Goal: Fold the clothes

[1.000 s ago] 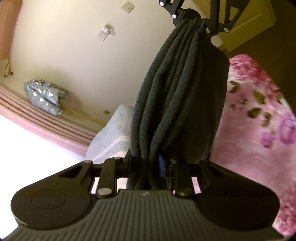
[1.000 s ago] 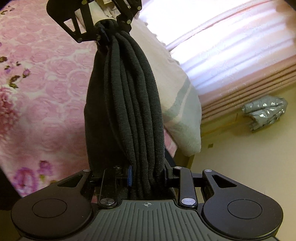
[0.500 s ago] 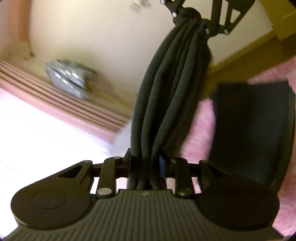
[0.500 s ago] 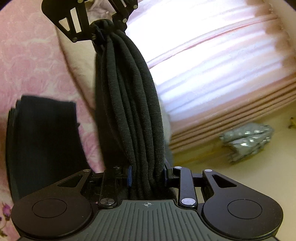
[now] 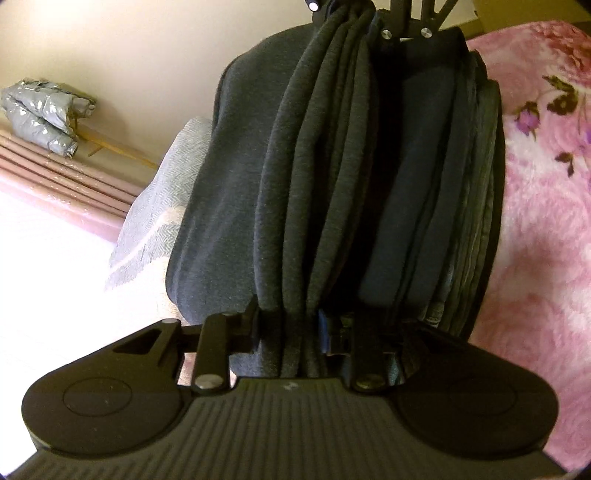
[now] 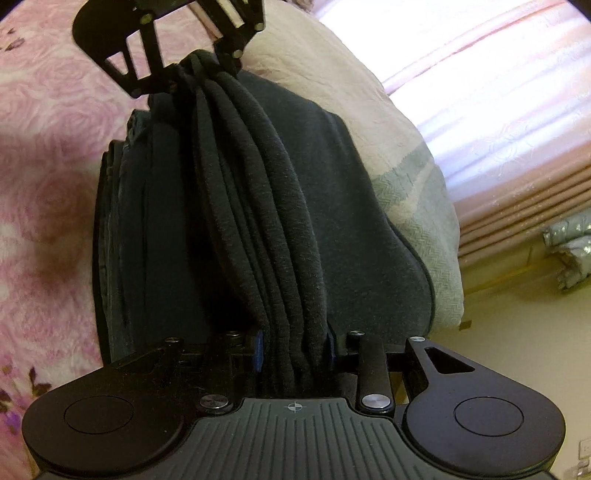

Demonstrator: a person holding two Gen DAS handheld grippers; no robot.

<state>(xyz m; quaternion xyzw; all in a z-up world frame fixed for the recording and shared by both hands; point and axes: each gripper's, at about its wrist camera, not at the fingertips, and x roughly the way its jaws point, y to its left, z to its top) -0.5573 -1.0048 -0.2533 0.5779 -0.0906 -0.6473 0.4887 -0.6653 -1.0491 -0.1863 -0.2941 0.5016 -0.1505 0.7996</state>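
A dark grey folded garment [image 5: 317, 184] is stretched in bunched folds between my two grippers. My left gripper [image 5: 291, 332] is shut on one end of it; the right gripper shows at the top of that view [image 5: 373, 22], shut on the other end. In the right wrist view the garment [image 6: 266, 229] runs from my right gripper [image 6: 291, 350] up to the left gripper [image 6: 199, 62]. Just under it lies a stack of folded dark clothes [image 5: 443, 192], also seen in the right wrist view [image 6: 125, 240], on the pink floral bedspread [image 5: 539, 221].
A pale pillow with a grey-green stripe [image 6: 417, 192] lies beside the stack at the bed's edge. Pink curtains [image 6: 509, 122] hang beyond it. A silver padded bundle [image 5: 40, 110] lies on the cream floor [image 6: 517, 325] by the wall.
Both grippers have carried the stretched garment across the bed and lowered it onto the stack of folded dark clothes, which now fills the middle of both views.
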